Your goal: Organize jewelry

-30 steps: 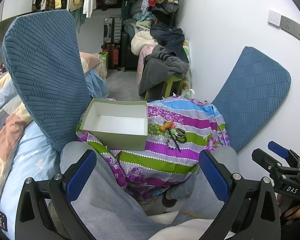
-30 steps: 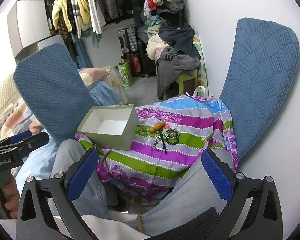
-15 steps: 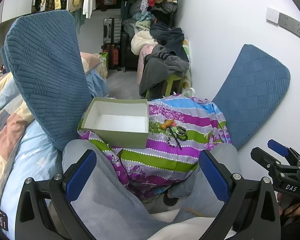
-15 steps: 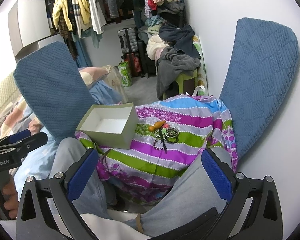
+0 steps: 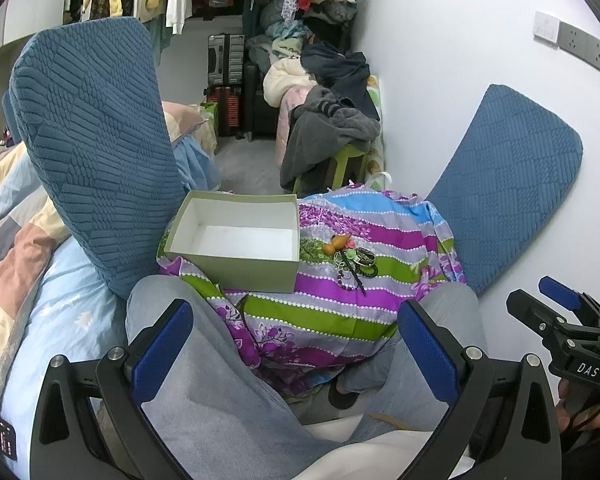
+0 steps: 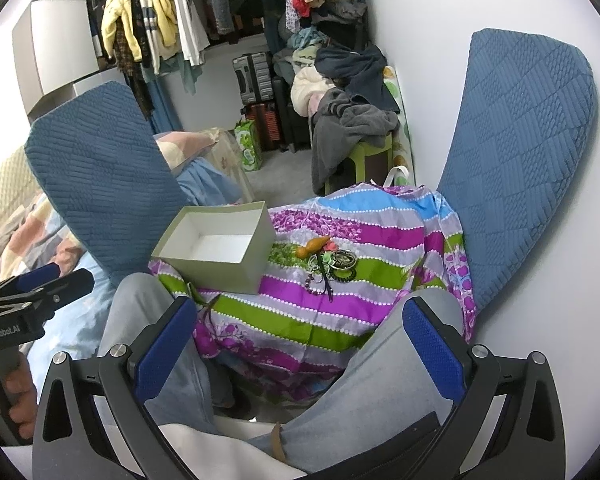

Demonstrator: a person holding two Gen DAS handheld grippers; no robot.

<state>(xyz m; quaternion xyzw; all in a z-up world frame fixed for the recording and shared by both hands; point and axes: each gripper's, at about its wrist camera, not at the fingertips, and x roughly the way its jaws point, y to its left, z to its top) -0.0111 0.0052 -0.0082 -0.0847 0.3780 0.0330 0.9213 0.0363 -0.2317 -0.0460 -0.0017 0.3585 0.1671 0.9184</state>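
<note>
Left gripper (image 5: pixel 296 344) and right gripper (image 6: pixel 298 340), fingers spread wide and empty, held low above the knees. Jewelry (image 5: pixel 350 258) lies centre frame on striped cloth (image 5: pixel 332 312), beside the open box (image 5: pixel 236 236).

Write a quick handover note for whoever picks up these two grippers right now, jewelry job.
Left gripper: open, empty, held low over the person's lap.
Right gripper: open, empty, also held back from the work.
Open grey-green cardboard box with white inside sits on the striped purple, green and blue cloth; nothing shows inside it.
Small pile of jewelry (orange piece, dark bangles, beads, a thin dark stick) lies on the cloth just right of the box, untouched.
Done: nothing yet.
Left: pick up every piece, probably into the box.
</note>
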